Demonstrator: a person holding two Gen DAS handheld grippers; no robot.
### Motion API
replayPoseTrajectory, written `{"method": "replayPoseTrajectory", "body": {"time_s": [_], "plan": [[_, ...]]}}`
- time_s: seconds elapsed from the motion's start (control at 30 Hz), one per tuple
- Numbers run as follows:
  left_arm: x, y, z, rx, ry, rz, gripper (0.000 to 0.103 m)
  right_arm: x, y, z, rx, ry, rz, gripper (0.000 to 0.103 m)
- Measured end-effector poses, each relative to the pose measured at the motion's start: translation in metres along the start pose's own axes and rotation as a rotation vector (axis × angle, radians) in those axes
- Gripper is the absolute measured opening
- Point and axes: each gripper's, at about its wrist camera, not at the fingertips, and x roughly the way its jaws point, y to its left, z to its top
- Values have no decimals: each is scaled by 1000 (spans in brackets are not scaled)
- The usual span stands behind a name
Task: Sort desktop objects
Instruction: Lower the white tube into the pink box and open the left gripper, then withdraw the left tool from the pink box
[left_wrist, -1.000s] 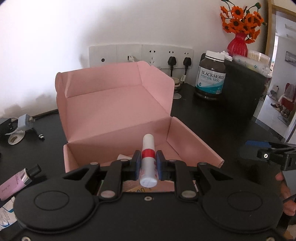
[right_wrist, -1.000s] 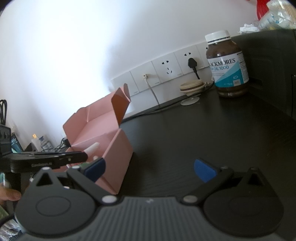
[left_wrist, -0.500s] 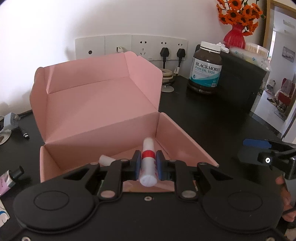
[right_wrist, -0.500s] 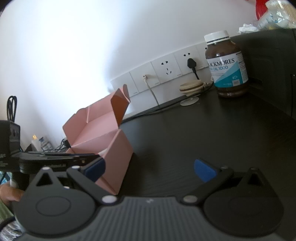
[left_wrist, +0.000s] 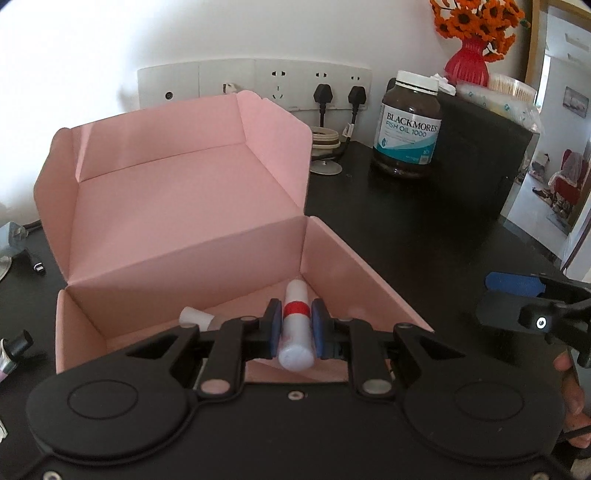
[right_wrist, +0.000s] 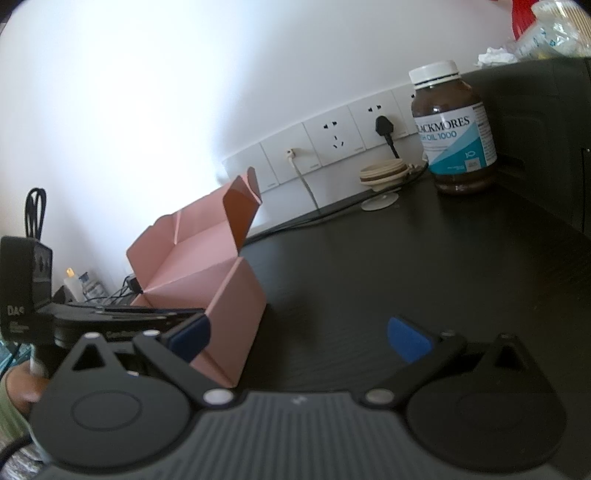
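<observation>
A pink cardboard box (left_wrist: 177, 206) stands open on the black desk, its lid folded back. My left gripper (left_wrist: 295, 321) is shut on a white tube with a red band (left_wrist: 295, 321), held over the box's near right corner and pointing down into it. Another white item (left_wrist: 194, 316) lies inside the box behind the left finger. In the right wrist view my right gripper (right_wrist: 299, 334) stands open and empty just right of the pink box (right_wrist: 218, 280); the left gripper's body (right_wrist: 122, 317) reaches over the box's near side.
A brown fish oil bottle (left_wrist: 408, 125) stands at the back right beside a dark cabinet (left_wrist: 480, 162) with a red vase of orange flowers (left_wrist: 467, 59). Wall sockets (left_wrist: 258, 86) with plugs run behind the box. Small tubes (left_wrist: 14, 350) and cables lie at left.
My left gripper carried the tube forward and down over the box, so the box looks larger and its inside shows. The right gripper stayed put.
</observation>
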Motion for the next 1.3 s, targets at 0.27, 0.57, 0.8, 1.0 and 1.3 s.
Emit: {"method": "replayPoseTrajectory", "body": {"time_s": [0.27, 0.57, 0.8, 1.0, 1.3], "plan": [[3, -3, 1, 0, 8, 2, 18, -1, 0, -1, 0, -1, 3, 102], [-1, -1, -3, -6, -23, 14, 19, 0, -1, -1, 2, 0, 2, 102], [-18, -2, -2, 6, -91, 29, 70, 1, -1, -1, 2, 4, 3, 102], [-41, -2, -3, 0, -161, 49, 82, 1, -1, -1, 5, 3, 2, 102], [-89, 4, -24, 15, -292, 138, 103, 1, -1, -1, 8, 3, -3, 102]]}}
